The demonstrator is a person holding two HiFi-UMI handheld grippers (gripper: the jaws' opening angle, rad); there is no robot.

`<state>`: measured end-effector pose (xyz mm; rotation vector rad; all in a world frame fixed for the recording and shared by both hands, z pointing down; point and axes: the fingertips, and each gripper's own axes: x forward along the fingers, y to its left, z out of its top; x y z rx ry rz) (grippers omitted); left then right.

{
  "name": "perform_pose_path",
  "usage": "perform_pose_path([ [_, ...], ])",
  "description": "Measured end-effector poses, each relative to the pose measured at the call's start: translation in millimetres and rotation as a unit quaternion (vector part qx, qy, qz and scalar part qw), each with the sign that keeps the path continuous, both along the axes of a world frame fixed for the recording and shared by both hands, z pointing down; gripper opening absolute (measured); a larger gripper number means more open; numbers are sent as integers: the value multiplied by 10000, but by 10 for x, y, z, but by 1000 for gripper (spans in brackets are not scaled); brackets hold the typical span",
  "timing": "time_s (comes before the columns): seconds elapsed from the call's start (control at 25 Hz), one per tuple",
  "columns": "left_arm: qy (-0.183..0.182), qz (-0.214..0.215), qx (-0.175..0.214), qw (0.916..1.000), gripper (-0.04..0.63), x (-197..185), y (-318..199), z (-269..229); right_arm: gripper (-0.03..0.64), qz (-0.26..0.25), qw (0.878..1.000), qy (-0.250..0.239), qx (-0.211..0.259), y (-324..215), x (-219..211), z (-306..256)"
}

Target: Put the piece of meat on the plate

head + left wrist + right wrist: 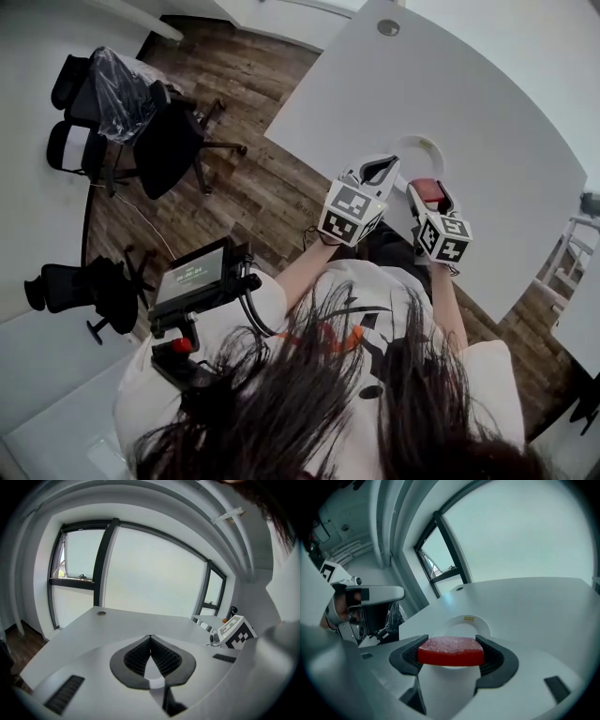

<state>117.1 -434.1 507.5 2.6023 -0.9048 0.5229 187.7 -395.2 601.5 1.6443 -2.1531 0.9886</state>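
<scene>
A red slab of meat sits clamped between the jaws of my right gripper, held above the white table. In the head view the same meat shows at the tip of the right gripper, just right of a white plate. From the right gripper view the plate lies on the table just beyond the meat. My left gripper hovers at the plate's near left edge. Its jaws meet at the tips with nothing between them.
The white table has a round grommet at its far end and its edge runs close to my body. Black office chairs stand on the wooden floor to the left. Large windows lie beyond the table.
</scene>
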Motion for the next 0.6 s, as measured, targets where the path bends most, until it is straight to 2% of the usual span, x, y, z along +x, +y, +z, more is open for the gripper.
perform_pose_path([
  [0.32,-103,149,-140,9997,5,158,8,101,325,-364,9984,402,-149,-97,15,180],
  [0.6,-154,136,-161,9997,5,169,-25,149,325,-565,9964,567,-271,-117,-3,298],
])
